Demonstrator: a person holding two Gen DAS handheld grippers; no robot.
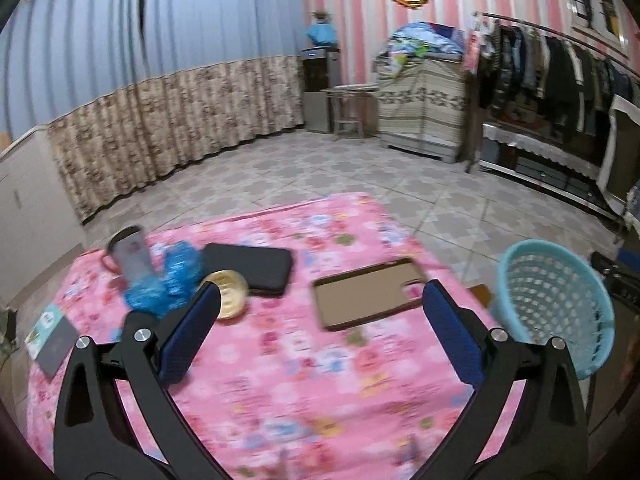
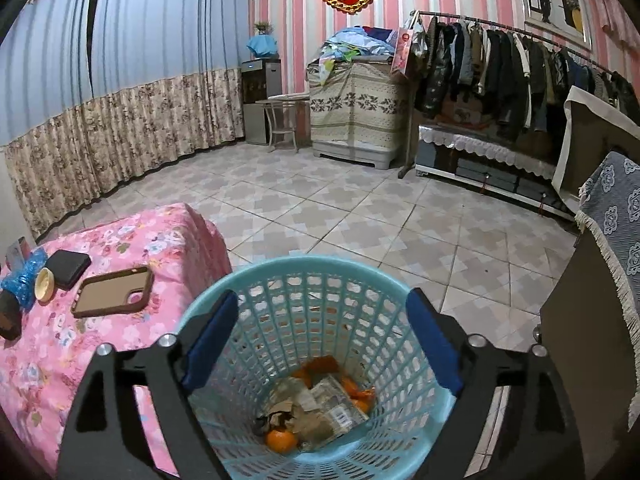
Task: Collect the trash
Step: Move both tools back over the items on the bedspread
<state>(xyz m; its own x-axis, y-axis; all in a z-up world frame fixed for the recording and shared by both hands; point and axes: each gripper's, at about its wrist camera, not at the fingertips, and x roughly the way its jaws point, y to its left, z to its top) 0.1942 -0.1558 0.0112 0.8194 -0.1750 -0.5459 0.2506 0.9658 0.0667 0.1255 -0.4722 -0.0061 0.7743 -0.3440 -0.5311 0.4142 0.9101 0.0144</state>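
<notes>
Both grippers spread and empty; trash sits in the bin, table items left of it.

Left to right: blue crinkled wrapper at the table's far-left edge, likely next trash. Round lid, black case and brown phone case lie flat, look like keepers. Left gripper hovers wide over the cloth, nothing between the jaws. Basket stands just beside the table for short drops; right gripper is spread above its rim, orange peel and paper on the bottom.

Perforated plastic basket (smooth), floral cloth cover.
</notes>
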